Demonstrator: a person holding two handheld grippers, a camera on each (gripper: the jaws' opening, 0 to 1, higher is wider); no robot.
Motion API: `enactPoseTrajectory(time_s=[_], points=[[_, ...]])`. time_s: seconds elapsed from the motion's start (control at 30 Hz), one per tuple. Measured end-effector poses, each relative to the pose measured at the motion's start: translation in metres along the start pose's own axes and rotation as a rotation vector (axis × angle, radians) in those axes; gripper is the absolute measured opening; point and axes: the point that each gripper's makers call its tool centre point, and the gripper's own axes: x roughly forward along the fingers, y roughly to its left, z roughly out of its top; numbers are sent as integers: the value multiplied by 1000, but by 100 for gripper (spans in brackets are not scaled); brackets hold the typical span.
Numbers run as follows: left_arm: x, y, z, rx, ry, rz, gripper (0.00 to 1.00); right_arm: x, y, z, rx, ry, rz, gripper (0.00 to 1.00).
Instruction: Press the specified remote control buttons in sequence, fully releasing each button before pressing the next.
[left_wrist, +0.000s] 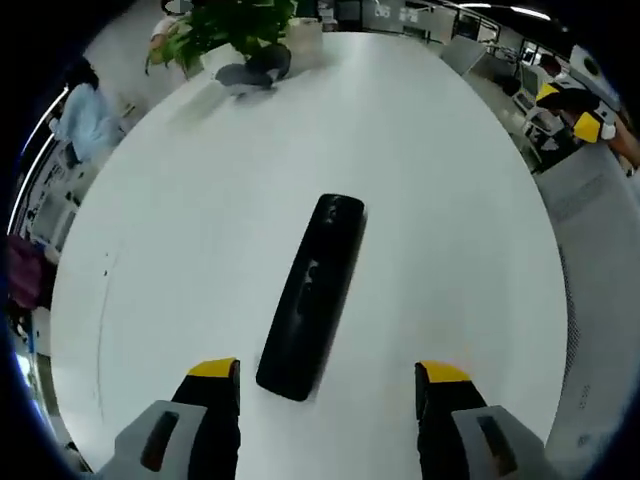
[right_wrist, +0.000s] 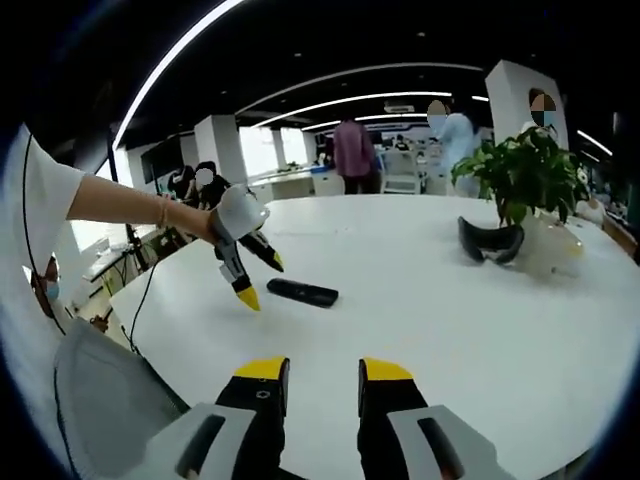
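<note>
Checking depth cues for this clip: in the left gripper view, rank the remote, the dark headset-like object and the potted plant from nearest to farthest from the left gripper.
From the left gripper, jaws open:
1. Remote, lying on the white table just ahead, between the jaws' lines.
2. Dark headset-like object, far across the table, upper left.
3. Potted plant, right behind it at the table's far edge.

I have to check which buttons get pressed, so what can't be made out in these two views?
- Long black remote control on the white table, left gripper view: buttons blurred, none readable.
- Same remote, right gripper view: too small and edge-on to show buttons.
- Dark curved object beside the green potted plant: too small to identify.
- Left gripper: open above the table; contact with the remote cannot be judged.
</note>
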Motion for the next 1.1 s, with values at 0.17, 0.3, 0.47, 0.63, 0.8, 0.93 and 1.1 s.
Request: enactPoseTrajectory(time_s=[0.17,0.3,0.47,0.63,0.8,0.93,1.1], points=[[7,8,1,36,29,-7,68,0,-1,-2,13,-2,-4,21],[10,11,3,-21,28,-43,60,0,-3,2,50,-34,-8,14],[9,11,3,-7,27,-61,41,3,-4,6,56,-47,-11,13],[6,8,0,14,33,-42,24,6,-3,9,51,-55,-7,12],[4,-6,-3,-10,28,-51,23,6,0,9,44,-54,3,11],[2,-25,-7,25,8,-62,23,6,2,7,43,-49,10,10],[-1,-40,-10,12,-18,-62,23,8,6,3,34,-36,21,9]])
